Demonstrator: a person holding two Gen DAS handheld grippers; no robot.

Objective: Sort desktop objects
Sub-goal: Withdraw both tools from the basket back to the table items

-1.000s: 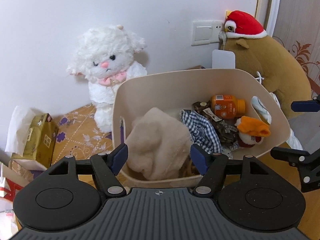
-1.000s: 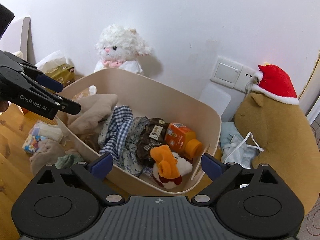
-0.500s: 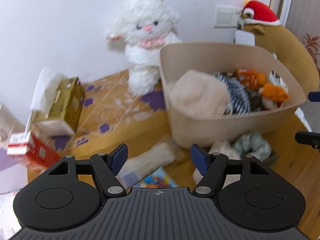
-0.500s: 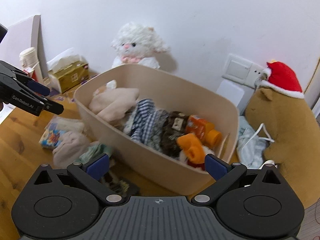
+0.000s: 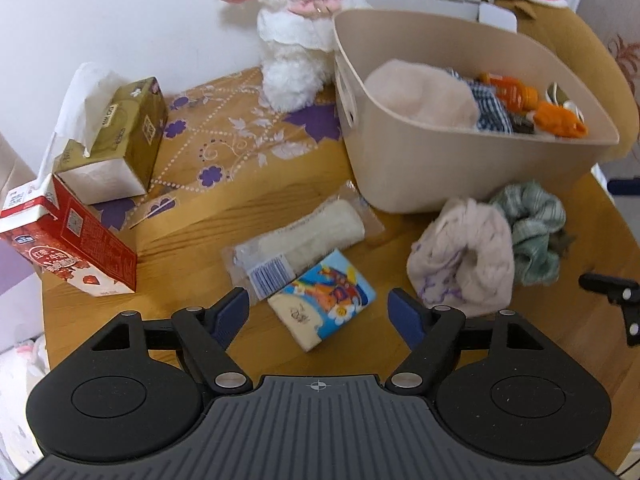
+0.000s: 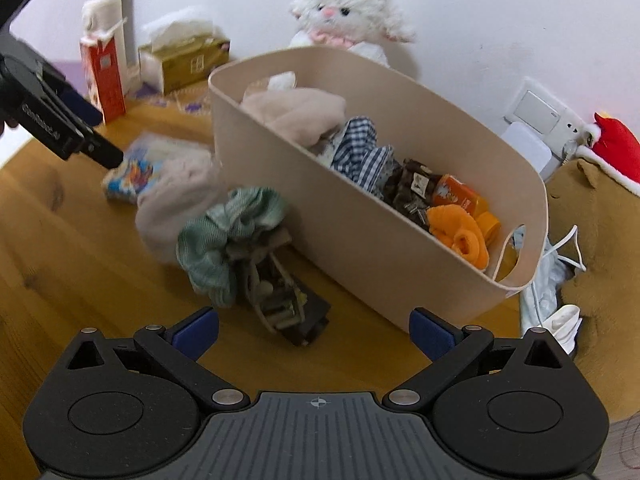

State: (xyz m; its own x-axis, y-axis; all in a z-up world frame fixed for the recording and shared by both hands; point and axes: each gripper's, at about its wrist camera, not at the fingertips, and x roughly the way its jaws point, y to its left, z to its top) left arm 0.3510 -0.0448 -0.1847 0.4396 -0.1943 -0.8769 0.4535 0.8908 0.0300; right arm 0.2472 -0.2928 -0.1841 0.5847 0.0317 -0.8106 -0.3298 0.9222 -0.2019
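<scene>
A beige bin (image 5: 460,160) (image 6: 360,236) holds cloths, an orange bottle and an orange toy. On the wooden table in front of it lie a colourful tissue pack (image 5: 324,298) (image 6: 128,178), a clear wrapped towel (image 5: 300,244), a pale pink cloth (image 5: 468,256) (image 6: 176,204), a green scrunchie (image 5: 532,224) (image 6: 228,232) and a dark hair clip (image 6: 284,300). My left gripper (image 5: 320,312) is open and empty just above the tissue pack. My right gripper (image 6: 314,328) is open and empty over the hair clip.
A gold tissue box (image 5: 116,140) and a red milk carton (image 5: 68,244) stand at the left. A white plush lamb (image 5: 304,28) sits behind the bin against the wall. A brown plush with a red hat (image 6: 600,200) sits to the right of the bin.
Both grippers have pulled back from above the bin and tilted down toward the table. The loose items in front of the bin have come into view. Both stay open.
</scene>
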